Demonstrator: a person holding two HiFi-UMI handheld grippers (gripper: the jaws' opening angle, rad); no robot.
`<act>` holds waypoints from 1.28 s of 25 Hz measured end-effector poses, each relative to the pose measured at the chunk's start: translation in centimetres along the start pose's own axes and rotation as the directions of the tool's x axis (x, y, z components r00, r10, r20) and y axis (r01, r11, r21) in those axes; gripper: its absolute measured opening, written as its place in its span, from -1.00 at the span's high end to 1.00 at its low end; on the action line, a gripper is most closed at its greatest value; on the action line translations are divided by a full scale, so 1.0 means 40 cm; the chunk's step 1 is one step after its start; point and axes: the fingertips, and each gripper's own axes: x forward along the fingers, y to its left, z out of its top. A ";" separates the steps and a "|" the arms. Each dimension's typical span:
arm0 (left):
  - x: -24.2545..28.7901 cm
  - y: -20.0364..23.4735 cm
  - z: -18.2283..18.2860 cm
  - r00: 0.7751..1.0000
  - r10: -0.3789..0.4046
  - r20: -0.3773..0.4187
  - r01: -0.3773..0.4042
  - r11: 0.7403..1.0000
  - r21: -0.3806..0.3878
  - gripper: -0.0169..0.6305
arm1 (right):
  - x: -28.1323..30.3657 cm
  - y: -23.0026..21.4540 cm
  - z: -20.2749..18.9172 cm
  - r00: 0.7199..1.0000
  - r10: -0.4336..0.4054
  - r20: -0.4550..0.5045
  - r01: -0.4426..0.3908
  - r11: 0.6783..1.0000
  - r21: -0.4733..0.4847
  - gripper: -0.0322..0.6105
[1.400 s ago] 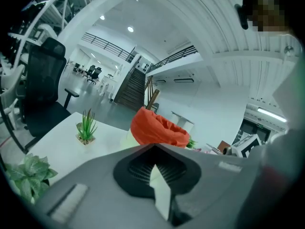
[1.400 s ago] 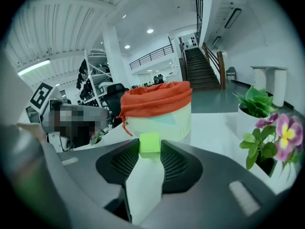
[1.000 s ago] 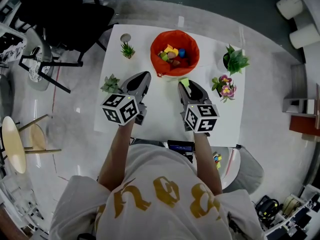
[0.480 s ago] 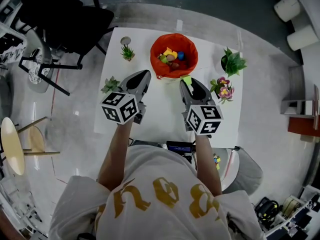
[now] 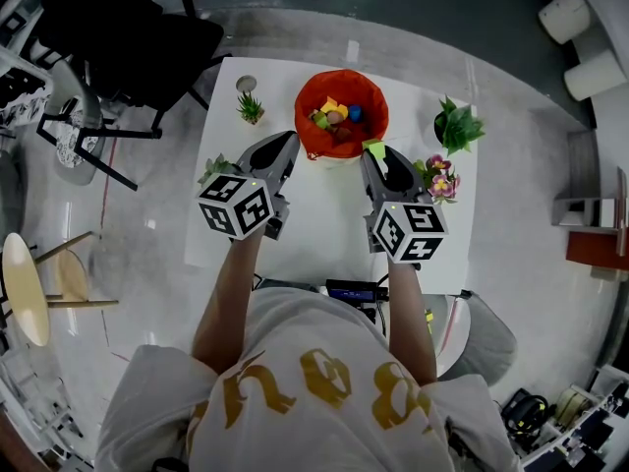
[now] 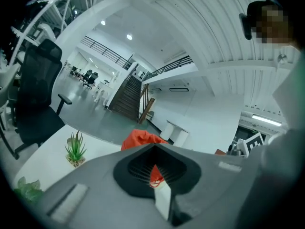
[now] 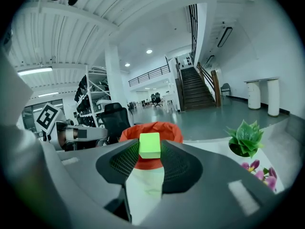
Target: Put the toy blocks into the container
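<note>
An orange fabric container (image 5: 341, 114) stands at the back middle of the white table (image 5: 324, 224), with several coloured blocks (image 5: 336, 114) inside. My right gripper (image 5: 374, 152) is shut on a light green block (image 7: 149, 145), held just to the right of the container's near rim; the container (image 7: 151, 130) shows right behind the block. My left gripper (image 5: 287, 142) hovers at the container's left near side. Its jaws stand together with nothing between them, and the container (image 6: 143, 140) lies just ahead.
Small potted plants stand around the table: one at the back left (image 5: 250, 104), one at the left edge (image 5: 218, 168), a green one at the right (image 5: 458, 124) and a pink-flowered one (image 5: 439, 180). A black office chair (image 5: 128, 28) is beyond the table's left corner.
Both grippers have risen and moved forward toward the container. The right one has carried the green block up to the container's near right rim.
</note>
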 end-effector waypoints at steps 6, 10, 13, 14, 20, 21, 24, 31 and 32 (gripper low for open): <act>0.021 0.001 0.016 1.000 -0.014 0.003 0.014 1.000 -0.001 0.94 | 0.018 -0.015 0.021 1.000 -0.009 0.016 0.009 1.000 0.001 0.37; 0.037 0.004 0.023 0.999 -0.030 0.013 0.030 0.999 -0.034 0.94 | 0.034 -0.023 0.027 1.000 -0.014 0.016 0.014 1.000 0.001 0.37; 0.050 0.009 0.019 0.999 -0.035 0.011 0.036 0.998 -0.046 0.94 | 0.051 -0.029 0.027 1.000 -0.016 0.011 0.016 1.000 -0.003 0.37; 0.054 0.011 0.017 0.999 -0.036 0.010 0.037 0.998 -0.048 0.94 | 0.056 -0.031 0.026 1.000 -0.016 0.009 0.016 1.000 -0.004 0.37; 0.073 0.023 0.010 0.999 -0.042 0.000 0.042 0.998 -0.056 0.94 | 0.082 -0.040 0.029 1.000 -0.021 0.004 0.021 1.000 -0.016 0.37; 0.077 0.024 0.008 0.999 -0.042 -0.002 0.042 0.998 -0.056 0.94 | 0.085 -0.043 0.028 1.000 -0.023 0.001 0.023 1.000 -0.018 0.37; 0.083 0.028 0.009 0.999 -0.043 0.002 0.043 0.997 -0.057 0.94 | 0.092 -0.047 0.024 1.000 -0.028 -0.006 0.028 0.999 -0.025 0.36; 0.091 0.038 -0.002 0.999 -0.042 -0.008 0.041 0.997 -0.064 0.94 | 0.113 -0.055 0.021 0.999 -0.040 -0.007 0.039 0.998 -0.048 0.36; 0.093 0.039 -0.003 0.999 -0.042 -0.009 0.042 0.997 -0.065 0.94 | 0.117 -0.058 0.022 0.999 -0.042 -0.006 0.042 0.998 -0.049 0.36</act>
